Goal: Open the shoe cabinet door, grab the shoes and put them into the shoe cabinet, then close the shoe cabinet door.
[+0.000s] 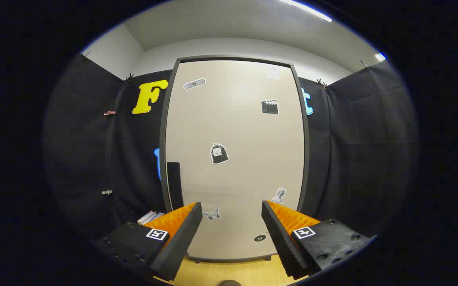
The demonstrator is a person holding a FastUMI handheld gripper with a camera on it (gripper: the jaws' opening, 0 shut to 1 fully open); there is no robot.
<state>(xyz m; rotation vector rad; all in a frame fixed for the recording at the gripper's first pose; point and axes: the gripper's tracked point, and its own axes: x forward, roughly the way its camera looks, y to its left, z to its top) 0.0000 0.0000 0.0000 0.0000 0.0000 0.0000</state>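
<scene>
While the shoe cabinet door (235,159) stands closed and upright straight ahead, pale, sticker-dotted and dark-framed, filling the space beyond the fingertips; gripper (232,212) levelled at its lower half, jaws spread wide, nothing between them, no contact with the panel. Dark vertical handle (174,184) fixed at the door's left edge, just above and beyond the left fingertip; opposite edge, by inference, the hinged side. Wooden floor (229,274) visible below the door and between the fingers; a small stack of flat items (149,217), possibly books, low beside the cabinet's left side, partly hidden behind the left finger. Shoes not identifiable; a dark rounded shape at the very bottom between the fingers too cropped to name. Step in hand, as judged: opening the door, task at its start. For a clean opening: shift leftward until the handle sits centred between the jaws; approach square to the panel so both pads meet the handle's flanks evenly; close firmly at mid-height of the handle rather than its end; pull along an arc about the far edge, not straight back, to avoid slipping off or dragging the cabinet; swing wide enough to leave room for the shoes.
</scene>
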